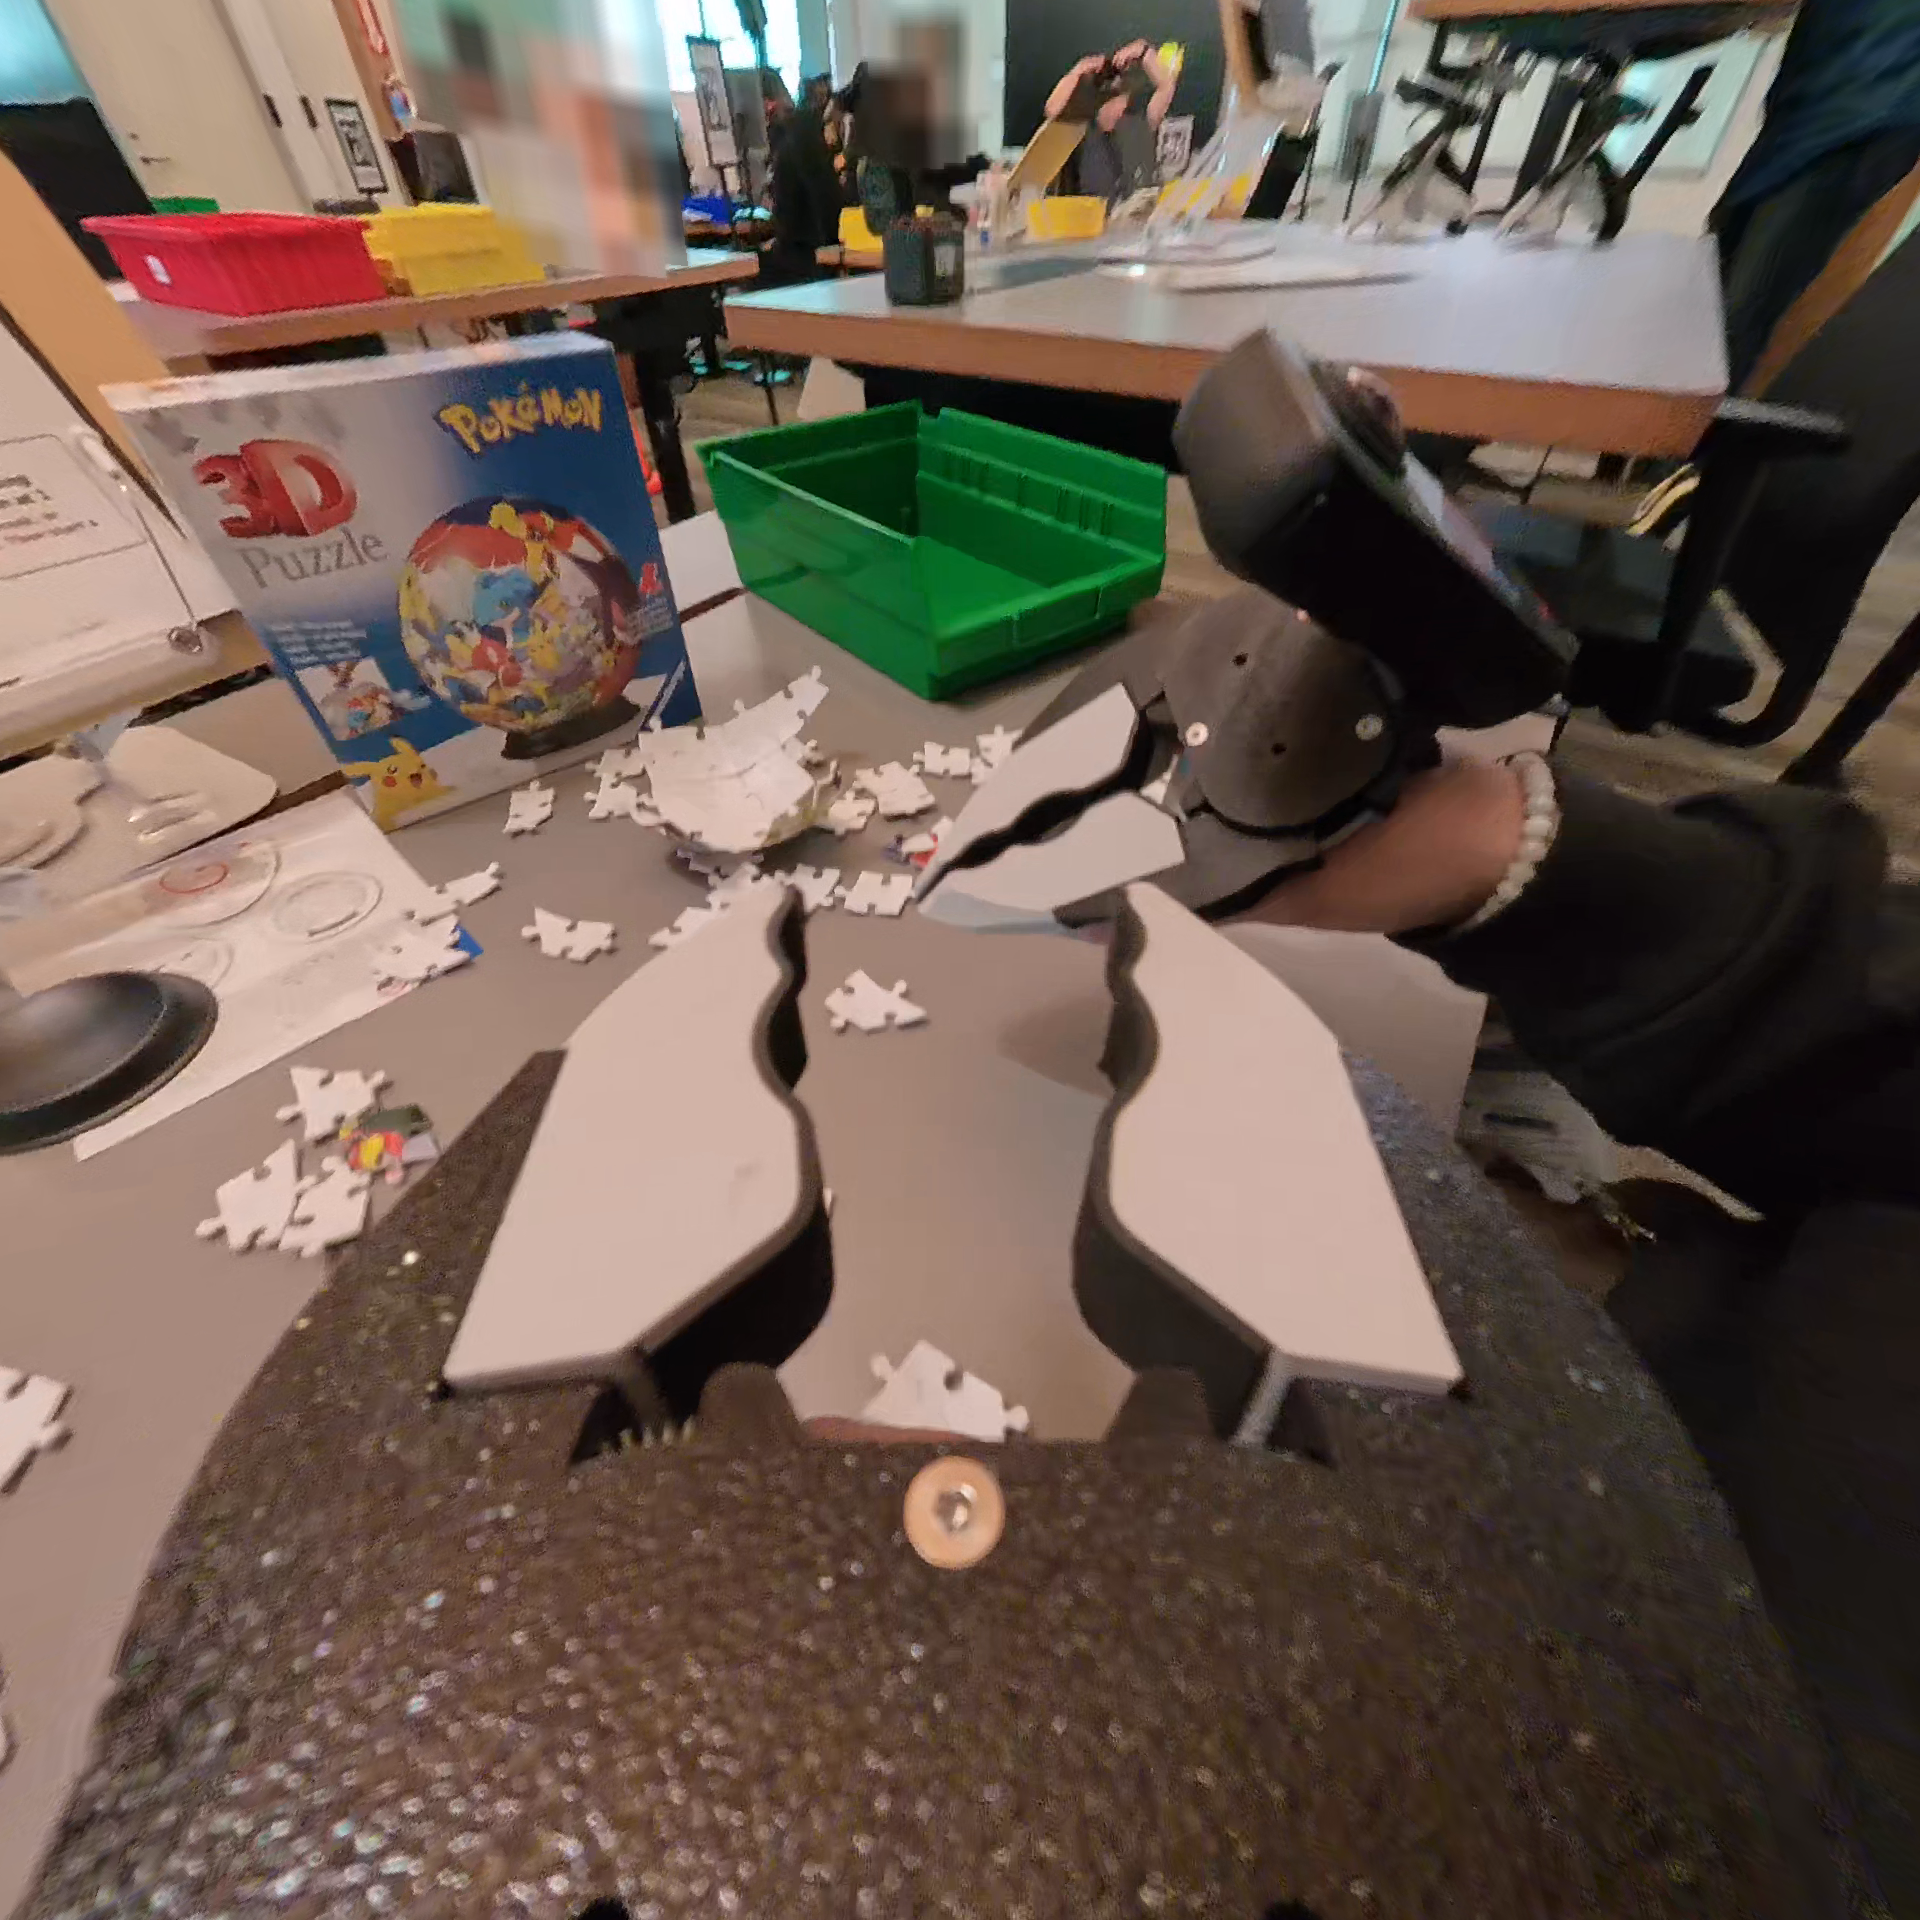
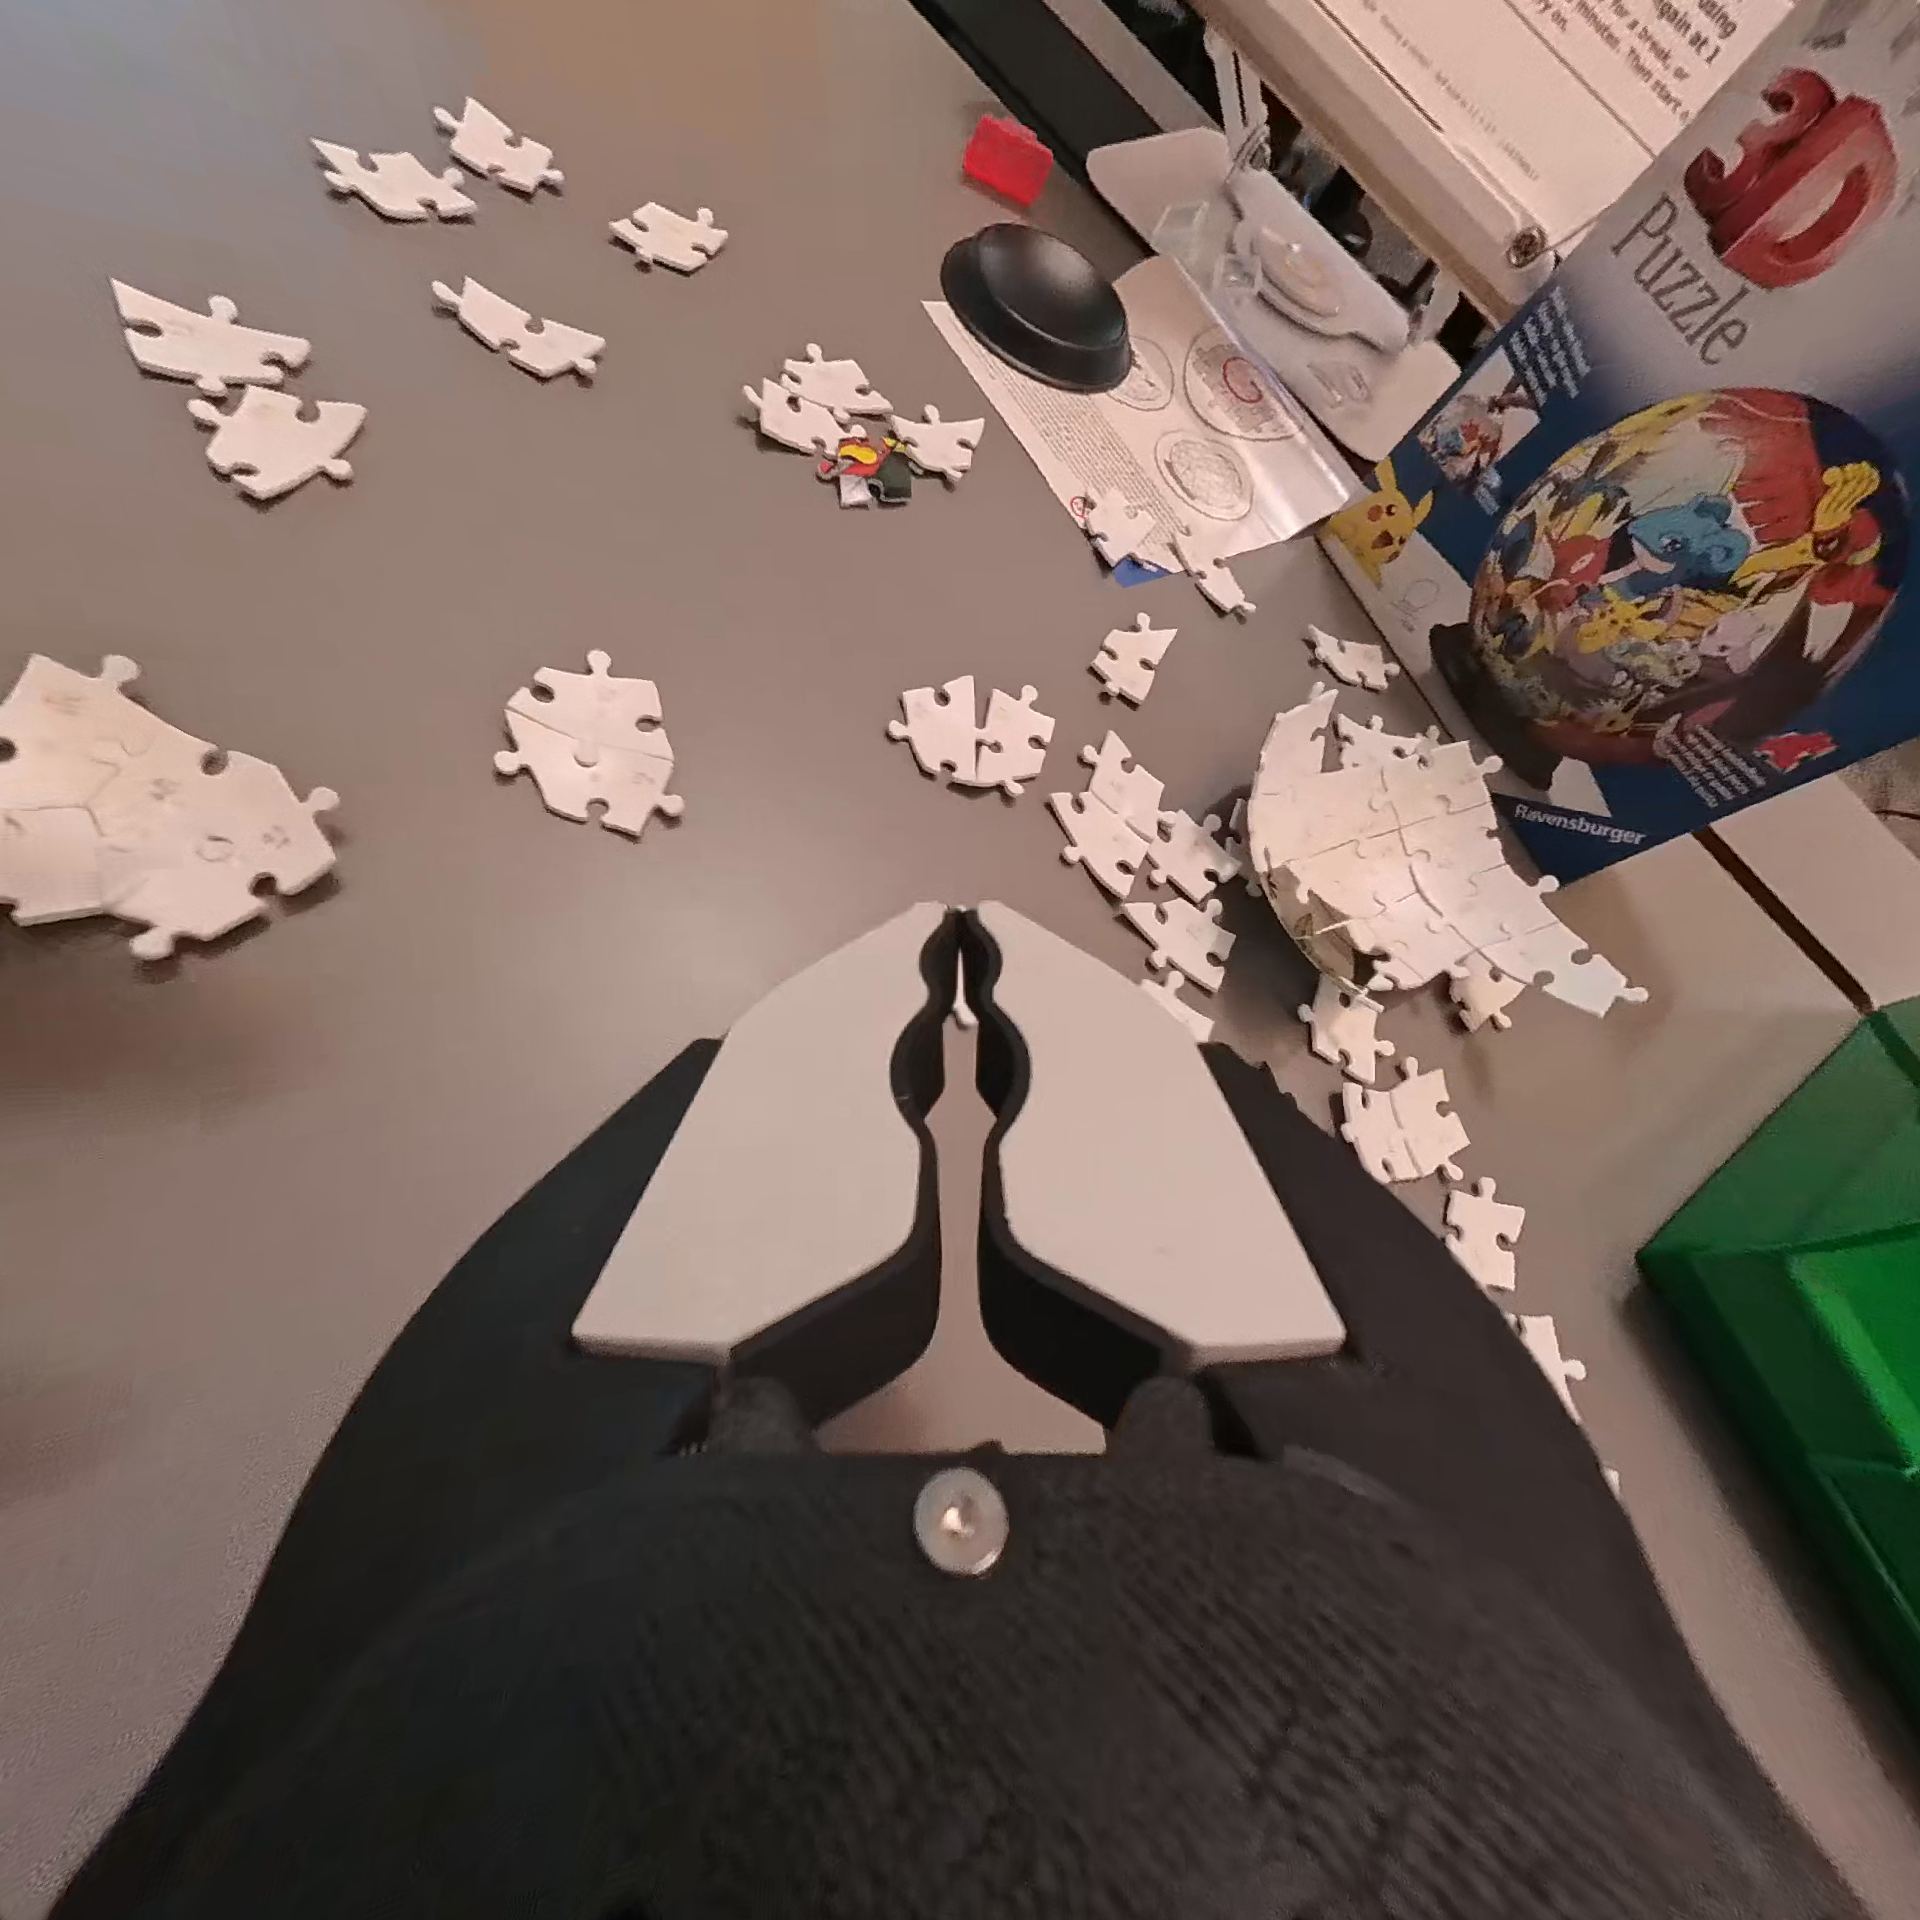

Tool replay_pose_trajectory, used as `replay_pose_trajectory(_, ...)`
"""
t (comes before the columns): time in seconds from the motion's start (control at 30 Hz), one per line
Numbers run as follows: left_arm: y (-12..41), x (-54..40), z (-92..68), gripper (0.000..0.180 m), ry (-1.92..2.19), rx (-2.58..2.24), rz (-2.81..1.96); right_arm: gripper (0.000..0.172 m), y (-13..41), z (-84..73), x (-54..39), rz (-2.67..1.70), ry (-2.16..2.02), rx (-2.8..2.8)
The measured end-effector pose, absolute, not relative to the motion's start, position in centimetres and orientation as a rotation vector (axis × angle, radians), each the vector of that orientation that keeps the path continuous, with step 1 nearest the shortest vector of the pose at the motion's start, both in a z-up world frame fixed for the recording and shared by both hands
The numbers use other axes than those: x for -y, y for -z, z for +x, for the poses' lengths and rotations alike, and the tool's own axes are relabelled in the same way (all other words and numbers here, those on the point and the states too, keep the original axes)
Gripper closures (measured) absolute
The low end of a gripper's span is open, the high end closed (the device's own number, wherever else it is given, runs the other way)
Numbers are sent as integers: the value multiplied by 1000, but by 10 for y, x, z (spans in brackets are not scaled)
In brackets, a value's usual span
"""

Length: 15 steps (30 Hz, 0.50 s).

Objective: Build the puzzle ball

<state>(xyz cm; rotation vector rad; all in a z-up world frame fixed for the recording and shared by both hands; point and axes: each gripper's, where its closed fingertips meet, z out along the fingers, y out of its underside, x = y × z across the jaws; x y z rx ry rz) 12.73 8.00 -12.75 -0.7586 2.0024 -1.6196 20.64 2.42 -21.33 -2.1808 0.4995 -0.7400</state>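
My left gripper is open above the grey table. A single white puzzle piece lies flat between its fingers, untouched. Another piece lies near the finger bases. My right gripper is shut, with a thin white puzzle piece pinched edge-on between the pads. In the left wrist view the right gripper hovers just beyond my left fingertips, held by a hand. A partly built white puzzle shell sits behind it and also shows in the right wrist view.
Several loose white pieces are scattered over the table. A blue puzzle box stands at the back left and a green bin at the back. A black round stand rests on an instruction sheet.
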Motion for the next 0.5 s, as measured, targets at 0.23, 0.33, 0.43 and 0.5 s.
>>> replay_pose_trajectory(0.23,117,-83,172,138,1718,-2029,-741,172,230,231,-12,-2190,704,-657)
replay_pose_trajectory(0.33,123,-77,182,129,1671,-2089,-682,163,235,245,-9,-2193,759,-725)
replay_pose_trajectory(0.43,126,-76,184,115,1634,-2115,-648,134,236,258,-17,-2137,748,-798)
replay_pose_trajectory(0.5,131,-78,180,112,1658,-2133,-638,120,238,265,-22,-2136,746,-842)
